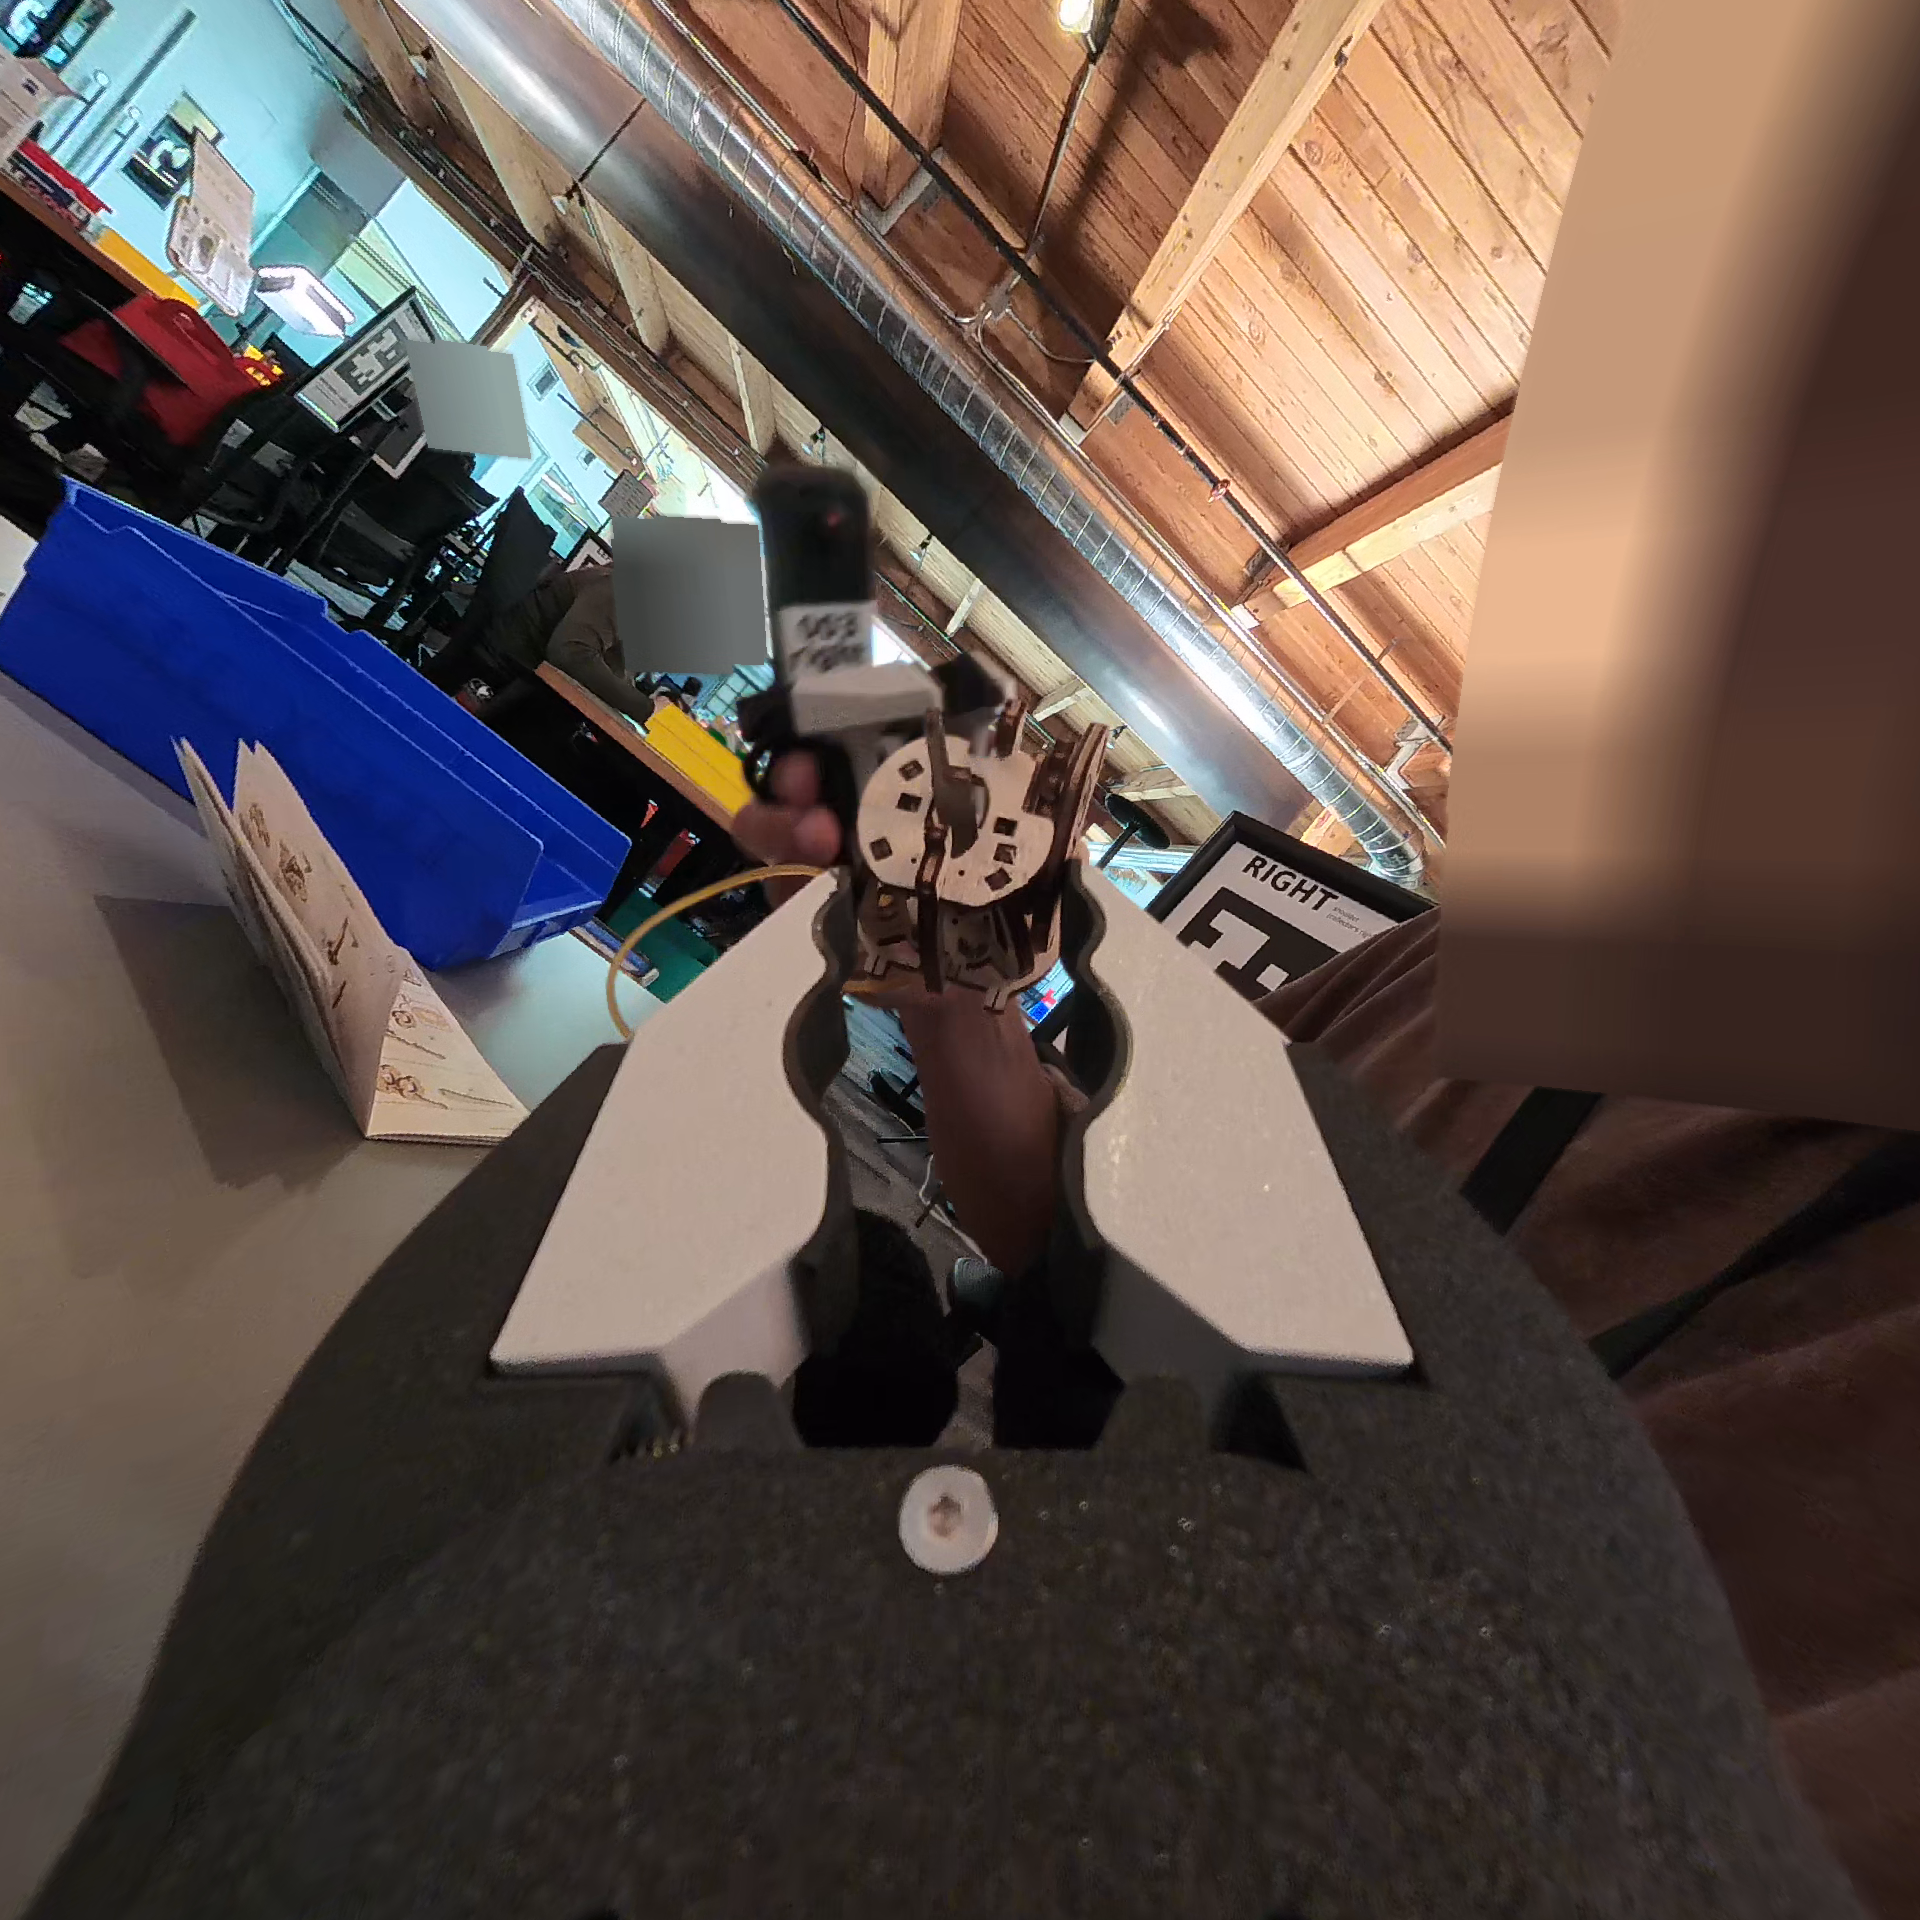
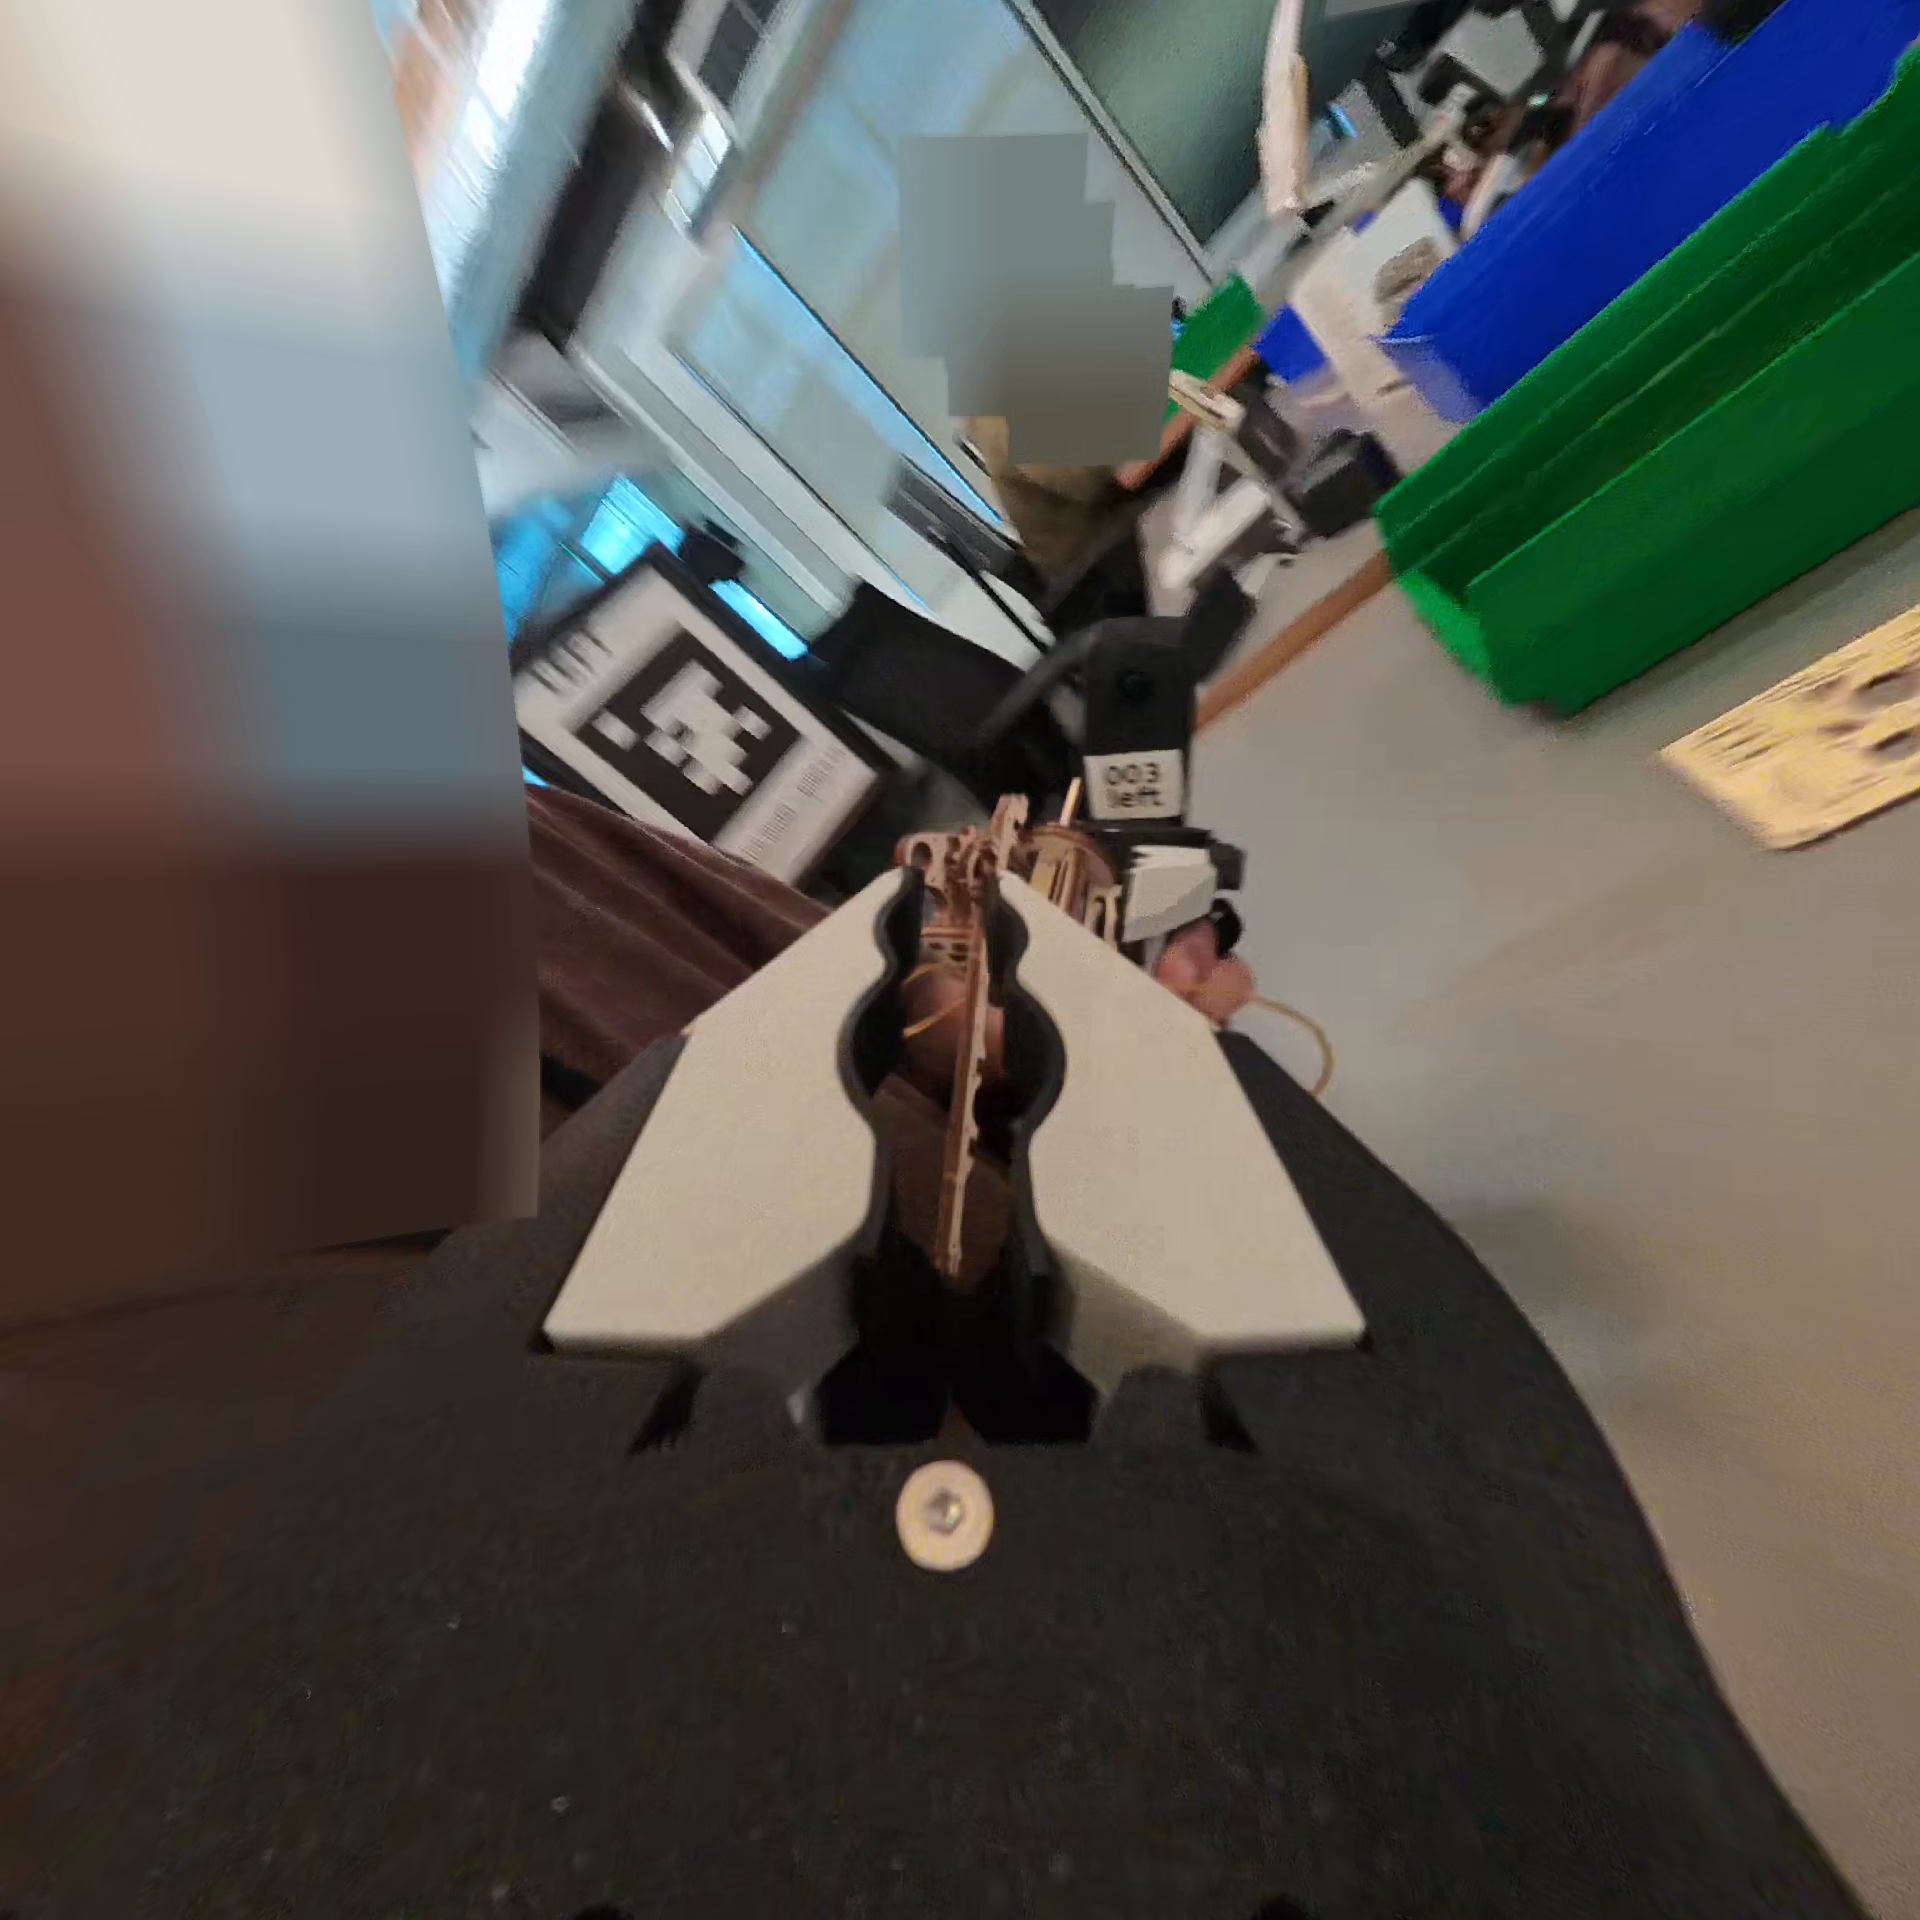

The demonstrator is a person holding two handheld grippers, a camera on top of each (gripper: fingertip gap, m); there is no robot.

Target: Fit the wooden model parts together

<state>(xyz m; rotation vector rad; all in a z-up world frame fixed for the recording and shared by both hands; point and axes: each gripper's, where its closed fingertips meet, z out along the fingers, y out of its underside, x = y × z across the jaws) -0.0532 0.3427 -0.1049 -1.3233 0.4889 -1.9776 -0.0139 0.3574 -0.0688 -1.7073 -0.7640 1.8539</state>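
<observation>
Gripping the wooden model (image 1: 961,862) in your left tongs (image 1: 961,940), your right tongs (image 2: 961,940) clamping a flat wooden strip (image 2: 966,1101) at its twelve o'clock, both raised off the surface (image 2: 1455,1039).

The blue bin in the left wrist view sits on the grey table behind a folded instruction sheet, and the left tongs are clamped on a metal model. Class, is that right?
Not quite. The model between the left tongs is wooden, not metal, as the left wrist view shows. The blue bin does sit on the grey table behind the folded instruction sheet.
</observation>
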